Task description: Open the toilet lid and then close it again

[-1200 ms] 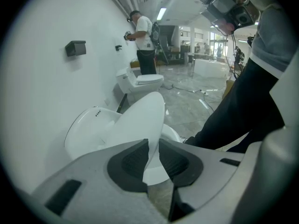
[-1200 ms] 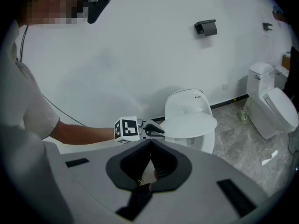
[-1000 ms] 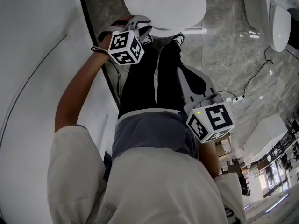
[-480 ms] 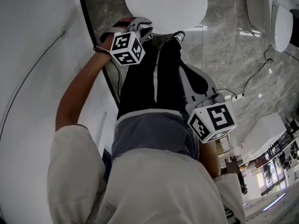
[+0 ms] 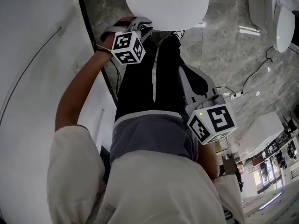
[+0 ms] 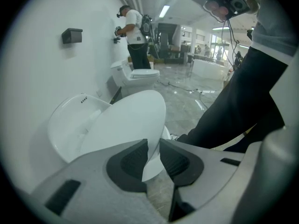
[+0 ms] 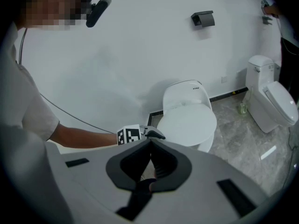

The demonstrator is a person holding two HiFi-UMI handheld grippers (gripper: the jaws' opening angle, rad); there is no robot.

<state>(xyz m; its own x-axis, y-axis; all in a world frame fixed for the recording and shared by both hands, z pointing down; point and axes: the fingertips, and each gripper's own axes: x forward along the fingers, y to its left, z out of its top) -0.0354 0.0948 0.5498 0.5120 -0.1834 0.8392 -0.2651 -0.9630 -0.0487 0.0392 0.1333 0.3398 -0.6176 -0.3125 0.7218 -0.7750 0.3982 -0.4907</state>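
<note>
A: What has changed over the last second?
B: Small, but readable. In the head view the white oval plastic toilet lid [image 5: 166,3] spreads a little lower in the picture than a second ago. The pale strip of rim under its near edge was plain then and is nearly covered now. The left forearm has sunk slightly with it.
A: Grip?
B: Left hand-held gripper [image 6: 152,154] is clamped on the lid's front edge, with dark pads [image 6: 131,160] close on either side of the thin white rim. Hold looks unchanged.
A: Where is the lid now?
B: Part-way. The left gripper view shows it tilted above the white ceramic bowl [image 6: 65,125], with the bowl opening still exposed on the wall side. The right gripper view has it low over the bowl, not seated.
A: Right side?
B: Right hand-held gripper [image 7: 150,155] is closed on nothing and held back by the person's hip. It faces the toilet across the grey marble floor [image 7: 243,139]. No shift seen.
A: Meaning for the task?
B: Judgement: the opening half is done and this is the closing leg. The lid needs easing down the rest of the way, then release. Risk: let go early and the lid drops and slams
</note>
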